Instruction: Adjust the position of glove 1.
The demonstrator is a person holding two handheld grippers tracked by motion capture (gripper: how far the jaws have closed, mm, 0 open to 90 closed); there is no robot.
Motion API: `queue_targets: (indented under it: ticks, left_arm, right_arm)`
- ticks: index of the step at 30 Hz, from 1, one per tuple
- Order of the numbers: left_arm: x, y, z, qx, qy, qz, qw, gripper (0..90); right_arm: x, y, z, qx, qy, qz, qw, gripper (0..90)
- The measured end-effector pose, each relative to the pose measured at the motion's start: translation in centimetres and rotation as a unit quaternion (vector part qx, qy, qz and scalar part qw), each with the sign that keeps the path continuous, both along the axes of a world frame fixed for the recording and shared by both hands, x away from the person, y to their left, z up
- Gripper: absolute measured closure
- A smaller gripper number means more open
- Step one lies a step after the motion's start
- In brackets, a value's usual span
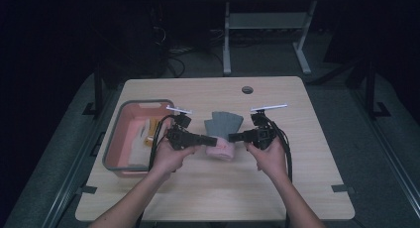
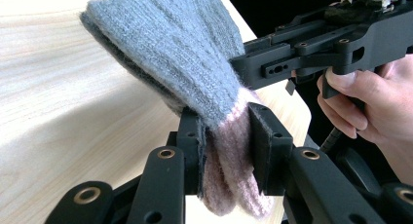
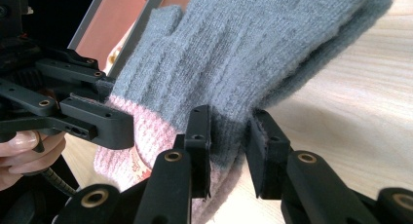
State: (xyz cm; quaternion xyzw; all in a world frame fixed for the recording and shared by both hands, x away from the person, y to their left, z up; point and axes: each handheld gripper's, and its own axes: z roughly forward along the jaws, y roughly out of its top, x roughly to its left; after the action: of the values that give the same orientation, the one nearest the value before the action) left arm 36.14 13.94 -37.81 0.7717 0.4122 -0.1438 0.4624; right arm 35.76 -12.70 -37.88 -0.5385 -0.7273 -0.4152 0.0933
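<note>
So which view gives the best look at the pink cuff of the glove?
The left gripper view: the pink cuff sits close up, pinched between the left gripper and hanging below its pads. The right gripper view shows the cuff partly behind both grippers' jaws. The high view shows it small and pale between the two grippers.

My left matte-black two-jaw gripper (image 1: 210, 140) and my right matte-black two-jaw gripper (image 1: 234, 137) have brass-ringed pivot holes along jointed links, flat padded black fingers (image 2: 267, 151), a pale plate on top, and thick black cables trailing near. My forearms are unsleeved.
</note>
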Motion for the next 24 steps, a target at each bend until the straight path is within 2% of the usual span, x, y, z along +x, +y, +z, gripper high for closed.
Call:
queue_targets:
  ticks: [12, 23, 24]
  left_arm:
    - [0.2, 2.2, 0.9, -0.005, -0.005, 0.014, 0.9999, 69.1]
    - [0.2, 4.6, 1.6, -0.014, -0.011, 0.036, 0.9992, 69.1]
    - [0.2, 4.8, 1.7, -0.013, -0.012, 0.037, 0.9992, 69.1]
  right_arm:
    - [0.9, 2.1, 1.1, -0.004, -0.012, 0.016, 0.9998, 72.1]
    - [1.7, 4.2, 2.0, -0.007, -0.013, 0.026, 0.9996, 72.0]
    - [2.0, 4.8, 2.2, -0.009, -0.017, 0.032, 0.9993, 72.0]
